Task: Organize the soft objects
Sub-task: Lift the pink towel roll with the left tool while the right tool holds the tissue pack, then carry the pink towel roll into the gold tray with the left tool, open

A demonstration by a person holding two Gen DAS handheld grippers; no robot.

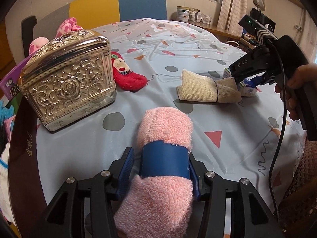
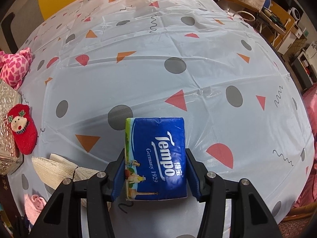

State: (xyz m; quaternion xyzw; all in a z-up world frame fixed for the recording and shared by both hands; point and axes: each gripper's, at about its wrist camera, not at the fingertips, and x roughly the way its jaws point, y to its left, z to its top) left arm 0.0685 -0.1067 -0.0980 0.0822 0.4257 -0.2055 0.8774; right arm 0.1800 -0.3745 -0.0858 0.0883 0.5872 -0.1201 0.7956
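A rolled pink towel (image 1: 162, 154) with a blue paper band lies on the table between the fingers of my left gripper (image 1: 161, 170). The left pad stands apart from the roll, so the jaws are open around it. A blue Tempo tissue pack (image 2: 156, 158) lies between the fingers of my right gripper (image 2: 155, 175), which closes on its sides. A folded cream cloth (image 1: 206, 88) lies beside the right gripper (image 1: 240, 77). It also shows in the right wrist view (image 2: 59, 168). A red Christmas sock (image 1: 126, 75) lies by the silver box.
An ornate silver box (image 1: 67, 79) stands at the left on the patterned tablecloth (image 1: 178, 45). A pink spotted plush (image 2: 14, 67) lies behind it. Chairs stand at the far edge. A cable (image 1: 281, 130) hangs from the right gripper.
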